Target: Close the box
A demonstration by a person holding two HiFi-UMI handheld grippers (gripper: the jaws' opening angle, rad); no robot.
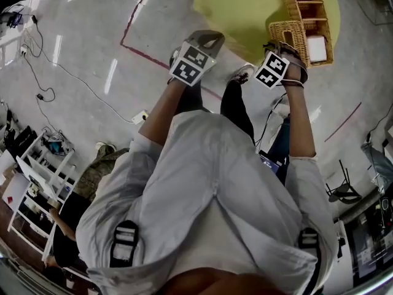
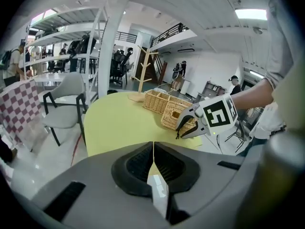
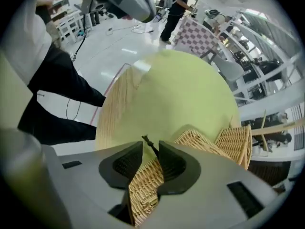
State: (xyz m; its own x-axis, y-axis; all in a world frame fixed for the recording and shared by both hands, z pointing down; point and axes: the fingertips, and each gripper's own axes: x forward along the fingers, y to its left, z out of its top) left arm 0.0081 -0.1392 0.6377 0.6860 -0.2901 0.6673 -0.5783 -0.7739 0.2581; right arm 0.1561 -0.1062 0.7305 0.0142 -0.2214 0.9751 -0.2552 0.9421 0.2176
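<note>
A wicker box stands on the round yellow-green table, with something white in its near compartment. My right gripper is at the box's near end. In the right gripper view its jaws are shut on a wicker flap, and a dark tie sticks up between the tips. The left gripper view shows that gripper at the box. My left gripper hovers left of the box, off the table, shut and empty.
A grey chair stands left of the table. Red tape and cables cross the floor. White shelves stand at the lower left. People stand in the background. A wooden coat stand rises behind the table.
</note>
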